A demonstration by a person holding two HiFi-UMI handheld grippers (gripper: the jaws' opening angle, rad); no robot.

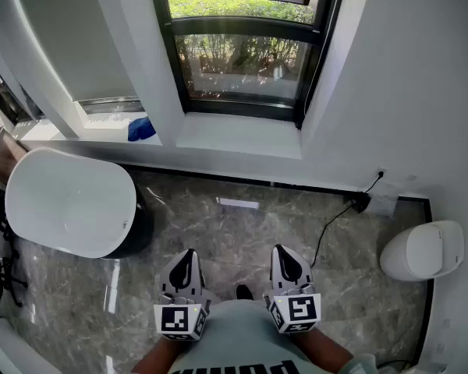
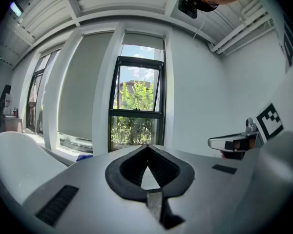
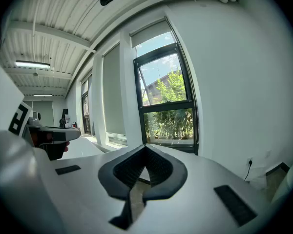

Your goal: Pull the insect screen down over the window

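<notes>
The black-framed window (image 1: 242, 53) stands ahead in the white wall, with green bushes behind the glass. It also shows in the left gripper view as the window (image 2: 136, 106) and in the right gripper view as the window (image 3: 168, 101). A pale rolled-down strip (image 2: 143, 39) covers its very top; the rest of the pane is uncovered. My left gripper (image 1: 189, 254) and right gripper (image 1: 279, 249) hang side by side low over the floor, well short of the window. Both are shut with nothing between the jaws, as the left gripper (image 2: 146, 147) and right gripper (image 3: 145, 147) show close up.
A white sill (image 1: 234, 135) runs under the window, with a blue cloth (image 1: 141, 128) on it to the left. A large white rounded tub (image 1: 70, 201) stands at the left. A white rounded object (image 1: 423, 249) sits at the right, and a black cable (image 1: 335, 216) crosses the marble floor.
</notes>
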